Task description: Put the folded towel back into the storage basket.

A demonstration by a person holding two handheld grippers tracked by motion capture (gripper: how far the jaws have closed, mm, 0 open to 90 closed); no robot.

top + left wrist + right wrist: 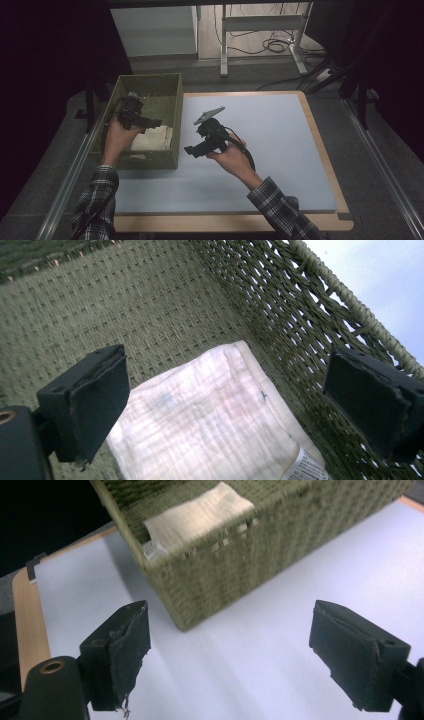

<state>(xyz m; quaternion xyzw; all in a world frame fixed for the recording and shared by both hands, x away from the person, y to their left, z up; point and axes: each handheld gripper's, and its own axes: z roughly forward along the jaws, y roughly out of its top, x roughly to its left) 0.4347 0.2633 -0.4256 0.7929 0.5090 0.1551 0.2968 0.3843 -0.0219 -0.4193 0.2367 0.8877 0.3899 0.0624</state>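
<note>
Black fingers (82, 407) of your left gripper (235, 405) stand wide apart with nothing pinched, hanging over the folded white cloth (210, 415) on the floor of the woven basket (150, 305), which sits at the left edge of the tabletop (270, 150). Your right gripper (250, 655) is out over bare tabletop beside the basket's near right corner, its fingers (122, 650) also spread and empty.

The cloth lies tight against the basket's right wall, with its label at the near end. If you lift the left gripper carelessly, a finger could snag the open weave of that wall and drag the basket, which looks light enough to slide off the edge. A finger catching a fold would pull the cloth open or haul it up over the rim. Swing the right gripper inward and it may knock the basket's corner.
</note>
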